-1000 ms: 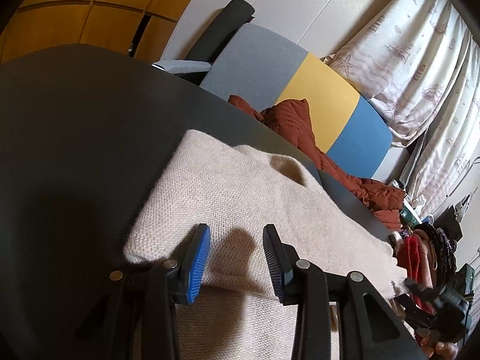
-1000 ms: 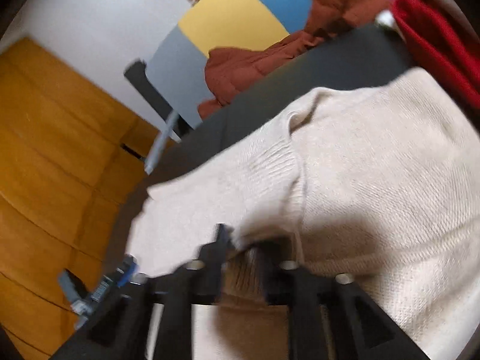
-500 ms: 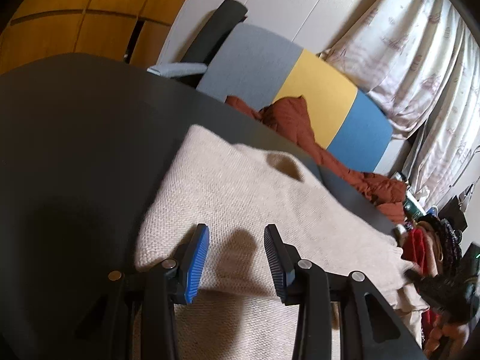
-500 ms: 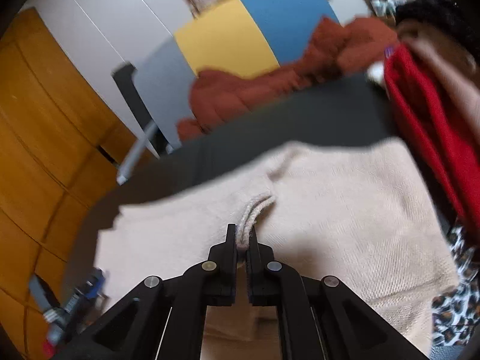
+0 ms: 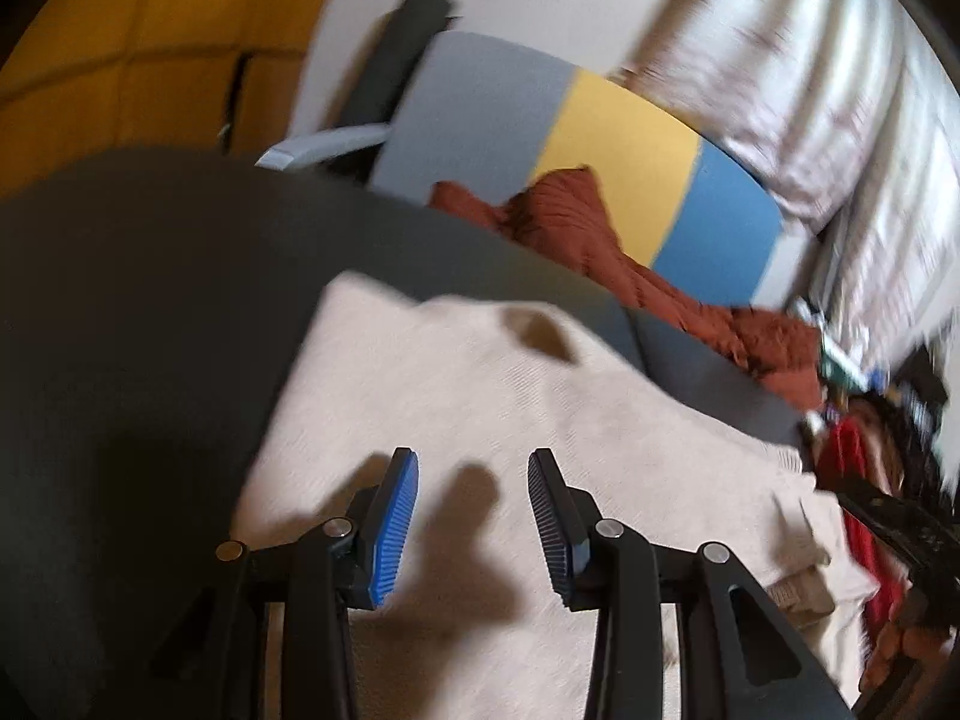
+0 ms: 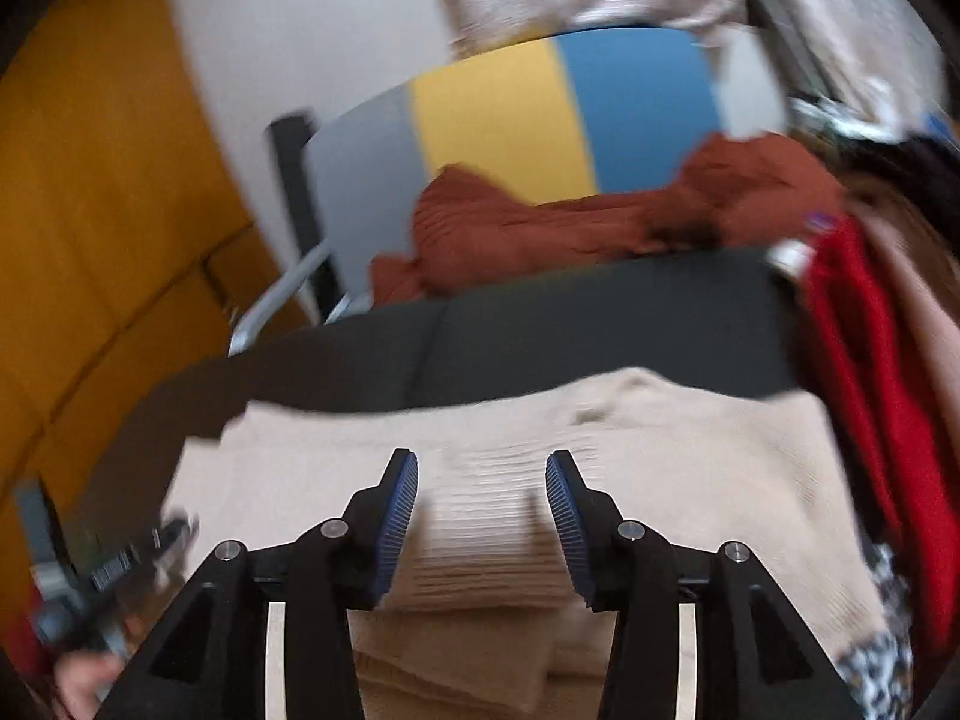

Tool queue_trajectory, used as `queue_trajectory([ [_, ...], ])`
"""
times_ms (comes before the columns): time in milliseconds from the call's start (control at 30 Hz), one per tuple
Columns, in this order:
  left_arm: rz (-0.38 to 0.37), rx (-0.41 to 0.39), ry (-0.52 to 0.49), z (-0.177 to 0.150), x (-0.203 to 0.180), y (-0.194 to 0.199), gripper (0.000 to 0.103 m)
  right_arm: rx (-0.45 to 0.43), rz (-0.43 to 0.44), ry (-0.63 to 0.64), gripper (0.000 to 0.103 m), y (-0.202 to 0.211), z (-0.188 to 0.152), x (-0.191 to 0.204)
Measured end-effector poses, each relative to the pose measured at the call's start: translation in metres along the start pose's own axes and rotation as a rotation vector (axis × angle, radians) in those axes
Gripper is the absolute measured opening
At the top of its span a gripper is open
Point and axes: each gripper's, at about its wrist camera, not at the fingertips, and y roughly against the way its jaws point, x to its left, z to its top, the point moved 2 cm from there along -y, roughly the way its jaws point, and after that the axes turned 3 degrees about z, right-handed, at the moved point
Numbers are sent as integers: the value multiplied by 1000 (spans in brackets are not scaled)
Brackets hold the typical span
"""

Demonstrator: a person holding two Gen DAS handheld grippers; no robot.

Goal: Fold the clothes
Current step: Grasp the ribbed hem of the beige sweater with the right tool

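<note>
A beige knit sweater [image 5: 480, 408] lies folded on the dark table [image 5: 150, 276]. My left gripper [image 5: 472, 468] hovers just over its near part, open, nothing between the blue pads. In the right wrist view the same beige sweater [image 6: 690, 456] spreads below my right gripper [image 6: 482, 471], which is open above the ribbed hem [image 6: 486, 516] and holds nothing. The right gripper's black body shows at the right edge of the left wrist view. Both views are blurred by motion.
A rust-red garment [image 6: 540, 228] lies behind the table against a grey, yellow and blue panel [image 6: 528, 120]. A red garment [image 6: 864, 360] and other clothes are piled at the table's right. A dark chair [image 5: 390, 72] and patterned curtains [image 5: 810, 90] stand behind.
My right gripper was shut on the sweater's hem half a second ago; it has let go and now stands open. The left gripper stayed open and shifted slightly over the sweater.
</note>
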Motion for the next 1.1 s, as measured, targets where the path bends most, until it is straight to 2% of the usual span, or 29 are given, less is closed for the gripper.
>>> queue_trajectory([
  [67, 25, 6, -65, 9, -9, -7, 39, 77, 4, 38, 46, -22, -8, 3],
  [167, 85, 54, -91, 12, -3, -24, 39, 119, -48, 82, 42, -38, -18, -3],
  [233, 124, 86, -108, 14, 1, -35, 40, 123, -95, 89, 42, -38, -20, -11],
  [267, 144, 102, -117, 15, 3, -40, 40, 124, -108, 74, 46, -39, -20, -15],
  [400, 179, 123, -147, 19, 4, -51, 41, 119, -106, 7, 48, -46, -20, -32],
  [733, 180, 113, -153, 56, 3, -92, 41, 112, -110, 30, 50, -100, 18, -26],
  [967, 96, 101, -58, 52, 25, -57, 41, 102, -131, 53, 51, -120, 35, -25],
  [1100, 44, 94, 1, 49, 39, -35, 40, 111, -105, 40, 56, -119, 36, -27],
])
